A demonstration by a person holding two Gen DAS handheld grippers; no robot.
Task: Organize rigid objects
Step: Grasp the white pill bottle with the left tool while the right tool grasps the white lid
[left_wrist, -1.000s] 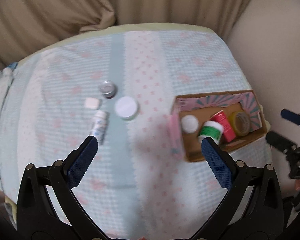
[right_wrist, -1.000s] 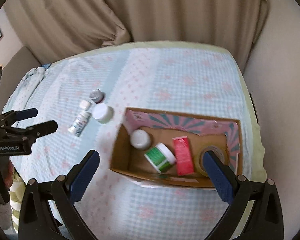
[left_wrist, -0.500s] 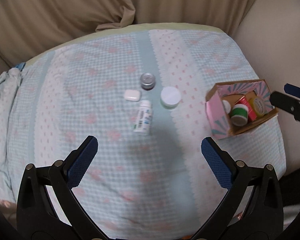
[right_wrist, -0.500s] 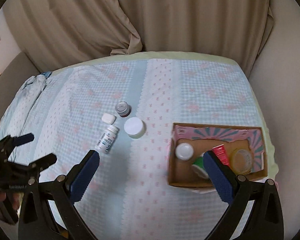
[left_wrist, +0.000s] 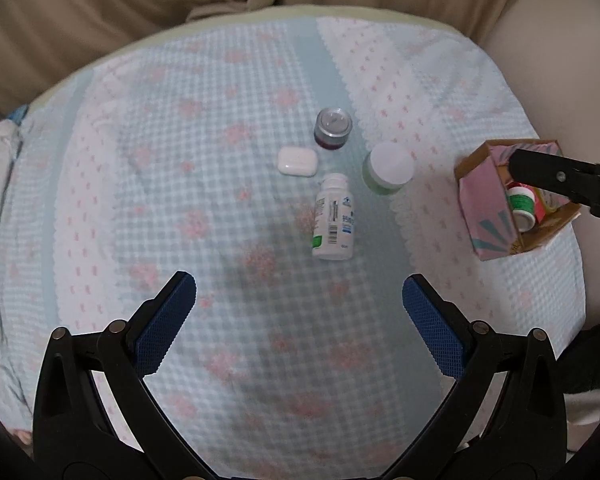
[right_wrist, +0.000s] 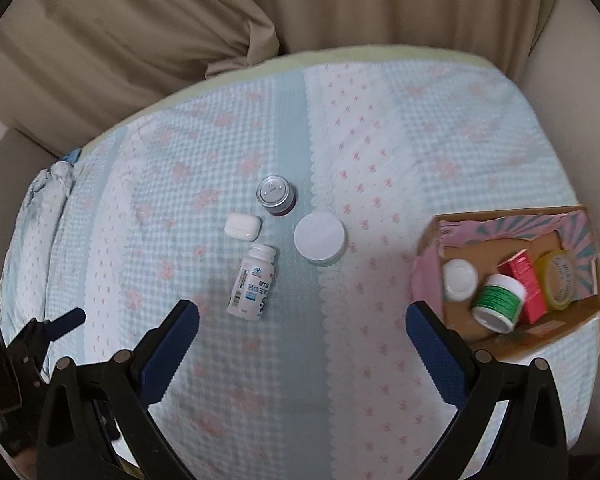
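**Four loose items on the bed, four already boxed**

A white plastic pill bottle (left_wrist: 333, 218) is seen lying on its side at the middle of the bed (left_wrist: 180, 240), its printed label turned up. Just beyond its cap, three more pieces are grouped: a small white rounded case (left_wrist: 297, 161) of smooth plastic, a round silver-lidded tin (left_wrist: 333, 128) with a dark body, and a squat pale-green jar (left_wrist: 388, 168) with a flat white lid. All four are kept close together, none stacked.

To the right, an open cardboard box (right_wrist: 432, 248) with a pink and teal patterned lining is set near the bed's edge. Four things are counted inside: a white-capped bottle (right_wrist: 459, 279), a green-labelled jar (right_wrist: 498, 302) tipped on its side, a red carton (right_wrist: 525, 285) and a yellow tape roll (right_wrist: 558, 279).

The bed is covered by a waffle-textured quilt, pale blue with pink dots.

The left gripper (left_wrist: 299, 318) is held above the quilt short of the bottle, jaws spread wide, nothing held. The right gripper (right_wrist: 302, 344) is likewise released, blue textured pads apart, empty.
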